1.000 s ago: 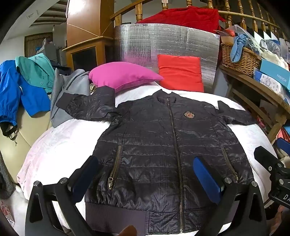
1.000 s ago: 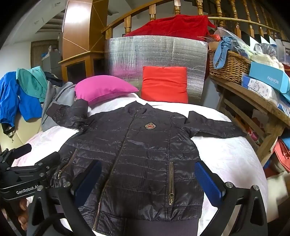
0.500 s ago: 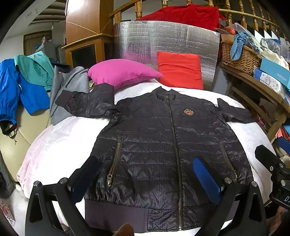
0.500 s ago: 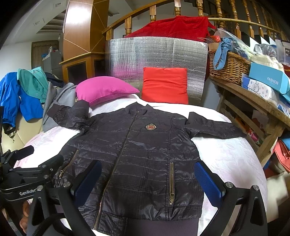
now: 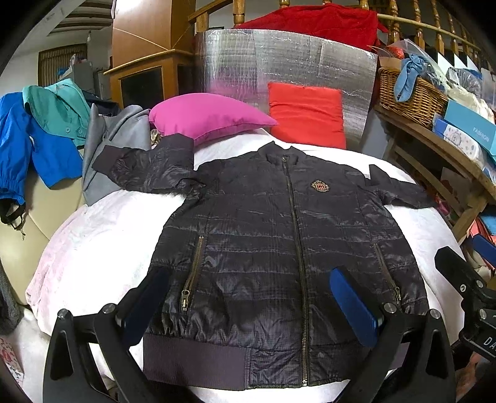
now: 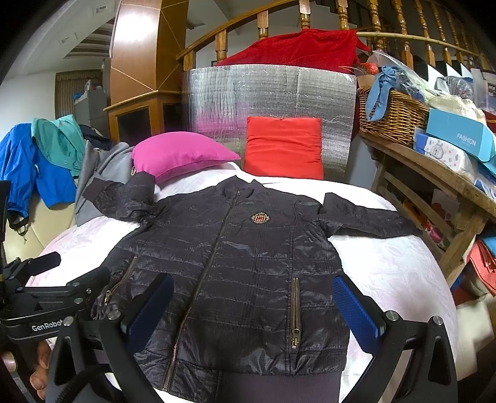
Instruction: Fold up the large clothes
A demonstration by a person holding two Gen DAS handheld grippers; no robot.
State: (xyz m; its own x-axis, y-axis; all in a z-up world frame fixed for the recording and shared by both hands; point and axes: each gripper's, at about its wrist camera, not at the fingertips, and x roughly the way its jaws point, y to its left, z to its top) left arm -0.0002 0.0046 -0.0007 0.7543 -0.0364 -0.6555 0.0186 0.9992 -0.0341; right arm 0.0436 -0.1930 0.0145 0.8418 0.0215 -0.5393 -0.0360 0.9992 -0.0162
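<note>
The left gripper (image 5: 252, 305) stands wide open with nothing between its blue-padded fingers (image 5: 353, 305), hovering over the lower half of the black quilted zip-front jacket (image 5: 279, 248). The right gripper (image 6: 252, 305) is likewise spread wide and holds nothing; its blue pads (image 6: 356, 310) frame the jacket's hem and its right pocket zip. In the right wrist view the left gripper's black body shows at 9 o'clock, beside the jacket's edge, with a hand (image 6: 37, 365) gripping it at 8 o'clock.

The jacket lies flat, front up and zipped shut, on a white quilted bed cover (image 5: 102, 235), collar toward 12 o'clock and ribbed hem toward 6 o'clock. A gold-and-red embroidered crest (image 5: 320, 187) sits on the chest just to the 1 o'clock side of the zip. One sleeve stretches toward 10 o'clock, its cuff resting against a magenta pillow (image 5: 207, 116); the other sleeve reaches toward 3 o'clock and ends near the bed's edge.

Beyond the collar, at 12 o'clock, a red square cushion (image 5: 307, 116) leans on a silver foil-faced quilted panel (image 5: 279, 65), with a red blanket (image 5: 310, 21) draped over a wooden banister above it. At 10 o'clock a grey garment (image 5: 117, 139) lies beside the pillow, and farther toward 9 o'clock hang a teal jacket (image 5: 59, 111) and a bright blue jacket (image 5: 28, 148). At 2 o'clock a wicker basket (image 5: 409, 93) and a light blue box (image 5: 471, 128) printed FASHION sit on a wooden shelf (image 5: 440, 152).
</note>
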